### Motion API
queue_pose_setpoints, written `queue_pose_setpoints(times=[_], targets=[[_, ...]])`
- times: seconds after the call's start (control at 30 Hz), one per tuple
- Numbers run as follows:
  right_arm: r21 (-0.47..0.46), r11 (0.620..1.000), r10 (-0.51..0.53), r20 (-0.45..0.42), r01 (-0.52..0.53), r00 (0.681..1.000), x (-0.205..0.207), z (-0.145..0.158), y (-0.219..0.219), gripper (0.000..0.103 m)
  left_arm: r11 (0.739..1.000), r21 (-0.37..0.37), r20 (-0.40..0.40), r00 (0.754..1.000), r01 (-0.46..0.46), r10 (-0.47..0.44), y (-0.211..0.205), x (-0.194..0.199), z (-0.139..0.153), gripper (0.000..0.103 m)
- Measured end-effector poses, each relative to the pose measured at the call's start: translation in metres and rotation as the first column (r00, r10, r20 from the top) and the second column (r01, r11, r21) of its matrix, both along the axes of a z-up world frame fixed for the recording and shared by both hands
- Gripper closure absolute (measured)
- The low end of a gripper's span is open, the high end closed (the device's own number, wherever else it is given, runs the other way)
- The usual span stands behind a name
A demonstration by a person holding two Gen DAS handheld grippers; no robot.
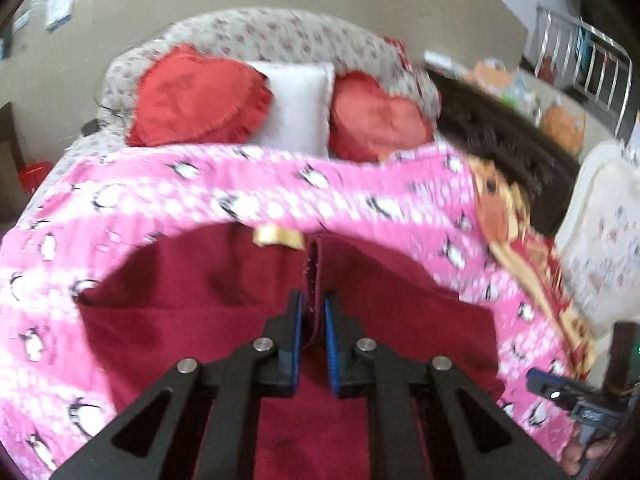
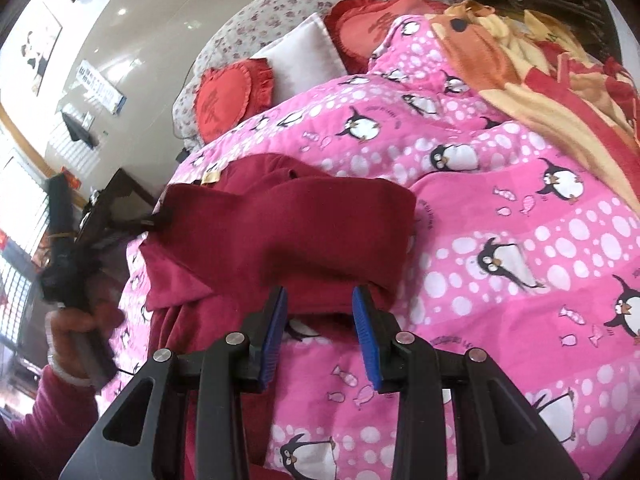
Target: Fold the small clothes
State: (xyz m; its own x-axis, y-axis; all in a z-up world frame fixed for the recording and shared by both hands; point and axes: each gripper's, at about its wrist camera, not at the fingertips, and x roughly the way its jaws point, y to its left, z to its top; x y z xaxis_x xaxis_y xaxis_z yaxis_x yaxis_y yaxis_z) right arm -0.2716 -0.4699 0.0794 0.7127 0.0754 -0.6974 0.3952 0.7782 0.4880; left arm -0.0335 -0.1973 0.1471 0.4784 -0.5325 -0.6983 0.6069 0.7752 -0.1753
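left hand-held gripper (image 1: 312, 312) pinching maroon garment (image 1: 192, 296) | right hand-held gripper (image 2: 320, 312) released | penguin quilt (image 2: 520, 240) (heart cushions (image 1: 200, 100) behind)

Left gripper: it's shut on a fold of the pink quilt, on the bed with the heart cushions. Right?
Not quite. The left gripper is shut on a fold of the dark red garment, not the pink quilt; the garment lies on that quilt. The left wrist view shows the red fabric pinched between the blue pads. The heart cushions are on the bed, as you say.
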Motion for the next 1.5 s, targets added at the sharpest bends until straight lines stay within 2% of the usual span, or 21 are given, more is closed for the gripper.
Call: queue_pose_setpoints(times=[0.1,0.27,0.47,0.6,0.73,0.93,0.97,1.0,1.2,1.3,1.43,1.5], targets=[[0.007,1.000,-0.002,0.002,0.002,1.000,0.002,0.001,-0.001,0.092,0.998,-0.012,0.025,0.998,-0.062,0.062,0.031,0.007,0.014,0.093],[0.010,1.000,-0.003,-0.012,0.004,1.000,0.012,-0.004,0.000,0.089,0.991,-0.013,0.023,0.990,-0.135,0.136,0.072,0.018,0.018,0.093],[0.026,1.000,0.014,-0.043,-0.013,0.999,0.039,-0.011,-0.007,0.086,0.982,0.019,0.030,0.982,-0.189,0.189,0.101,0.023,0.012,0.093],[0.034,0.999,0.004,-0.048,-0.002,0.999,0.063,-0.015,-0.019,0.084,0.973,0.023,0.005,0.973,-0.229,0.229,0.118,0.028,0.002,0.093],[0.086,0.996,0.009,-0.042,-0.005,0.999,0.085,-0.022,-0.029,0.081,0.974,0.040,-0.008,0.974,-0.224,0.224,0.118,0.026,-0.007,0.092],[0.085,0.996,0.040,-0.066,-0.035,0.997,0.117,-0.035,-0.024,0.081,0.980,0.064,-0.009,0.982,-0.190,0.191,0.107,0.018,-0.015,0.092],[0.079,0.996,0.042,-0.063,-0.037,0.997,0.119,-0.035,-0.023,0.085,0.981,0.066,-0.011,0.983,-0.185,0.186,0.106,0.017,-0.016,0.092],[0.053,0.998,0.046,-0.052,-0.043,0.998,0.120,-0.033,-0.021,0.103,0.981,0.064,-0.013,0.983,-0.181,0.182,0.105,0.017,-0.016,0.092],[-0.143,0.989,0.039,-0.002,-0.039,0.999,0.119,-0.001,-0.011,0.103,0.985,0.021,-0.014,0.985,-0.173,0.173,0.101,0.017,-0.008,0.092],[-0.138,0.990,0.011,0.033,-0.006,0.999,0.117,0.008,-0.021,0.103,0.983,0.027,-0.017,0.984,-0.179,0.180,0.098,0.020,-0.014,0.092],[-0.132,0.991,-0.020,0.003,0.020,1.000,0.125,-0.002,-0.033,0.103,0.976,0.051,-0.079,0.973,-0.212,0.215,0.100,0.030,-0.046,0.092],[-0.160,0.987,-0.026,-0.022,0.022,0.999,0.131,-0.012,-0.034,0.103,0.970,0.076,-0.105,0.966,-0.231,0.238,0.102,0.033,-0.065,0.092]])
